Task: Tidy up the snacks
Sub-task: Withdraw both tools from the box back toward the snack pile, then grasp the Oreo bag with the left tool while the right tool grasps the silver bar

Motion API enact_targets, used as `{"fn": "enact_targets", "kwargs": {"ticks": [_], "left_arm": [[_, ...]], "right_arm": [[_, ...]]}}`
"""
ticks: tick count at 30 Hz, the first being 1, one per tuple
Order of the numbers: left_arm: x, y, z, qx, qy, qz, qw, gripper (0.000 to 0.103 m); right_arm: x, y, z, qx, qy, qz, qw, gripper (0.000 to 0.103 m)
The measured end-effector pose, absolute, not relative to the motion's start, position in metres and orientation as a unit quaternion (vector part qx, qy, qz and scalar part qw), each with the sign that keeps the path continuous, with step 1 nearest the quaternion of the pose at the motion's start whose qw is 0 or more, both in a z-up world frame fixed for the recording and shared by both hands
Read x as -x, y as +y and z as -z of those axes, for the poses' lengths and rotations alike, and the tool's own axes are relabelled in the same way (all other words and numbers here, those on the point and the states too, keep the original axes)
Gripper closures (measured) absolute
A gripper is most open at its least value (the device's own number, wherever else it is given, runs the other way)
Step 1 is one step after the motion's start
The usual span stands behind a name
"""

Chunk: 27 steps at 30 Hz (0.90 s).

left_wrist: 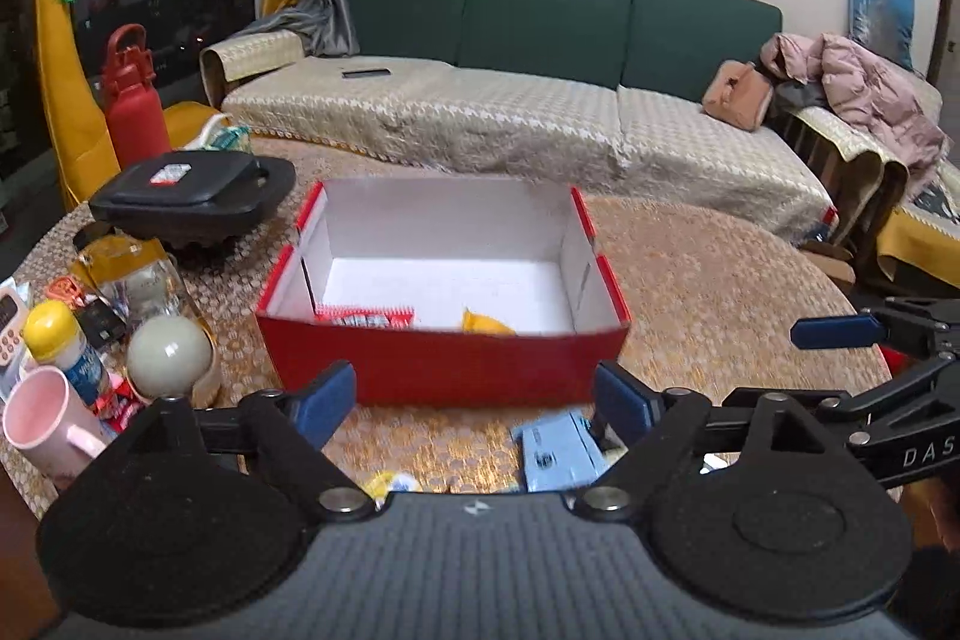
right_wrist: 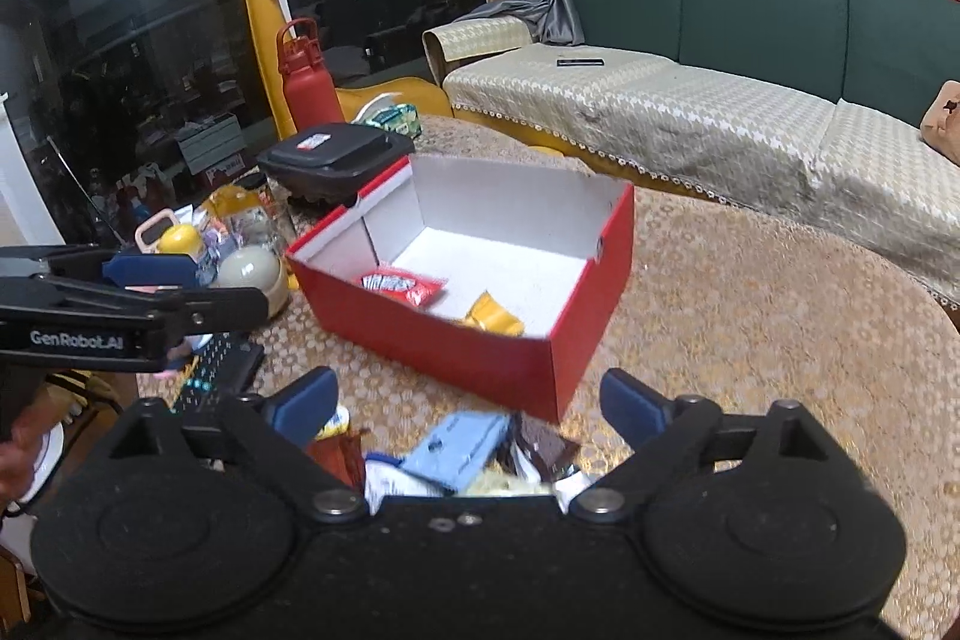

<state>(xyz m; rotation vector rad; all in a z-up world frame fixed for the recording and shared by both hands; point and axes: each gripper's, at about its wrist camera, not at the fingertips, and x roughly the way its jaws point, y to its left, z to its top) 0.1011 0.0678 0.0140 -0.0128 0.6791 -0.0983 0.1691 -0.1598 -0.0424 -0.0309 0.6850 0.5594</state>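
A red open box (left_wrist: pixel 444 364) with a white inside stands on the gold table; it also shows in the right wrist view (right_wrist: pixel 462 346). In it lie a red snack packet (left_wrist: pixel 366 317) (right_wrist: pixel 402 286) and a yellow snack (left_wrist: pixel 487 323) (right_wrist: pixel 493 316). My left gripper (left_wrist: pixel 474 400) is open and empty, just in front of the box. A light blue packet (left_wrist: pixel 558 451) lies under its right finger. My right gripper (right_wrist: pixel 474 403) is open and empty above a pile of snacks: the light blue packet (right_wrist: pixel 462 451), a dark brown packet (right_wrist: pixel 543 445) and a red-brown one (right_wrist: pixel 336 454).
Left of the box stand a black lidded pan (left_wrist: pixel 192 202), a red bottle (left_wrist: pixel 129 100), a pink mug (left_wrist: pixel 45 427), a pale round ball (left_wrist: pixel 170 355) and a yellow-capped bottle (left_wrist: pixel 57 340). A sofa (left_wrist: pixel 540 112) runs behind the table. A keyboard (right_wrist: pixel 219 370) lies at the left.
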Motion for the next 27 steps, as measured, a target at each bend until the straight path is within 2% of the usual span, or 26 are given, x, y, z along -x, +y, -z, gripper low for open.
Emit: {"fn": "enact_targets", "kwargs": {"ticks": [4,19,27], "left_arm": [[-0.092,0.070,0.006,0.007,0.347,0.056,0.936,0.006],[-0.099,0.074,0.067,-0.041,0.419,0.093,0.902,0.006],[-0.115,0.082,0.094,-0.052,0.457,0.111,0.881,0.006]], "right_arm": [[-0.159,-0.169,0.059,0.016,0.338,-0.270,0.902,0.000],[-0.172,-0.192,0.129,0.070,0.397,-0.242,0.883,0.001],[-0.196,-0.193,0.157,0.089,0.421,-0.238,0.871,0.006]]}}
